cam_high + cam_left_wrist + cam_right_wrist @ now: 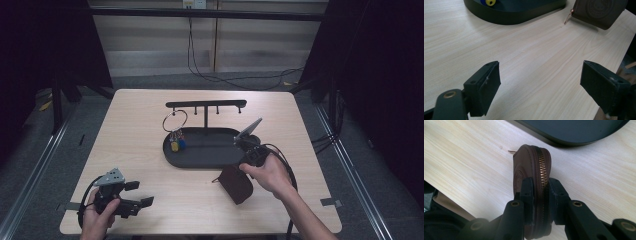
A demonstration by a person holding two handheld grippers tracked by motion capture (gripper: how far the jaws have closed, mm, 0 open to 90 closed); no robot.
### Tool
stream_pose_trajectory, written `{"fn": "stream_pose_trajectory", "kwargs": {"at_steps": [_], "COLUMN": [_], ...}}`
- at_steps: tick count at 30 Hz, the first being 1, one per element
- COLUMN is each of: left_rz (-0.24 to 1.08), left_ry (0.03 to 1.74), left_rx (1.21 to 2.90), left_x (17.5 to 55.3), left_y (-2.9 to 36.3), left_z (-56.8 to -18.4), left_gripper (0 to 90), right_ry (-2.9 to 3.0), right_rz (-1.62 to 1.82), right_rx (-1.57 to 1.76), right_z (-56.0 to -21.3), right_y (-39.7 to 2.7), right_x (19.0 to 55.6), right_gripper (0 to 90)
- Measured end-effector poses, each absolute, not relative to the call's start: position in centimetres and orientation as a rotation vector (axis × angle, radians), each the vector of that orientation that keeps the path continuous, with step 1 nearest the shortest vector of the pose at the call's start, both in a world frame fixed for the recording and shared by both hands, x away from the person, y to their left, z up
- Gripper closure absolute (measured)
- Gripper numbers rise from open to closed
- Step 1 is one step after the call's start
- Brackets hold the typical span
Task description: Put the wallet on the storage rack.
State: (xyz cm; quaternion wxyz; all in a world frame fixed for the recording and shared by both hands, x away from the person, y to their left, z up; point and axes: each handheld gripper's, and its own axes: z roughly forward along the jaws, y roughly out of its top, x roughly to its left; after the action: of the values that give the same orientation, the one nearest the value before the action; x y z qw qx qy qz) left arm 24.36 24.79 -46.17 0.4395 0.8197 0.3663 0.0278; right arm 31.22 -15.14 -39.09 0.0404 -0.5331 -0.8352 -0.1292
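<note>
Right claw (541, 195): black two-jaw claw, clamped on the brown pouch, one jaw on each flat face with the zip edge running up between them.
Pouch (534, 167): brown leather-look zip pouch with a rounded outline, a brass-coloured zip along its edge and a round stamped emblem on one face; held on edge over the desk, just in front of the tray.
Pouch, handling: judged light and soft-sided, with faces likely to give under pressure and smooth enough to slide; the zip seam looks the firmest line, so a hold across both faces near that edge should sit best.
Zip pull (568, 17): thin copper-coloured tab sticking out from one corner; small and probably easy to snag.
Left claw (539, 85): black jaws standing wide apart with nothing between them, low over bare desk at the near left corner.
Desk (140, 135): pale wood-grain top, smooth and matt.
Tray (200, 159): dark oval tray with a low rim, probably metal, at mid-desk.
Rack (206, 105): slim black post and crossbar with short pegs, rising from the tray.
Key ring (175, 121): large wire ring hanging from a peg, with small yellow and blue tags below it.
</note>
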Motion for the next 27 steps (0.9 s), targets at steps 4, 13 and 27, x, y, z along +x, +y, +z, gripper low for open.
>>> {"fn": "stream_pose_trajectory", "kwargs": {"at_steps": [4, 13, 27], "left_rz": [0.066, 0.065, 0.068], "left_ry": [0.913, 0.908, 0.908], "left_rx": [2.029, 2.029, 2.028], "left_x": [24.4, 24.4, 24.4], "left_y": [24.8, 24.8, 24.9], "left_z": [-46.2, -46.2, -46.1], "left_gripper": [16.2, 16.2, 16.2], "right_ry": [-2.566, -2.575, -2.583], "right_rz": [-0.382, -0.370, -0.364], "right_rx": [-1.619, -1.648, -1.664], "right_z": [-38.8, -37.3, -35.5], "right_y": [-15.3, -15.9, -16.1], "right_x": [31.2, 31.2, 31.2], "right_gripper": [75.1, 75.1, 75.0]}}
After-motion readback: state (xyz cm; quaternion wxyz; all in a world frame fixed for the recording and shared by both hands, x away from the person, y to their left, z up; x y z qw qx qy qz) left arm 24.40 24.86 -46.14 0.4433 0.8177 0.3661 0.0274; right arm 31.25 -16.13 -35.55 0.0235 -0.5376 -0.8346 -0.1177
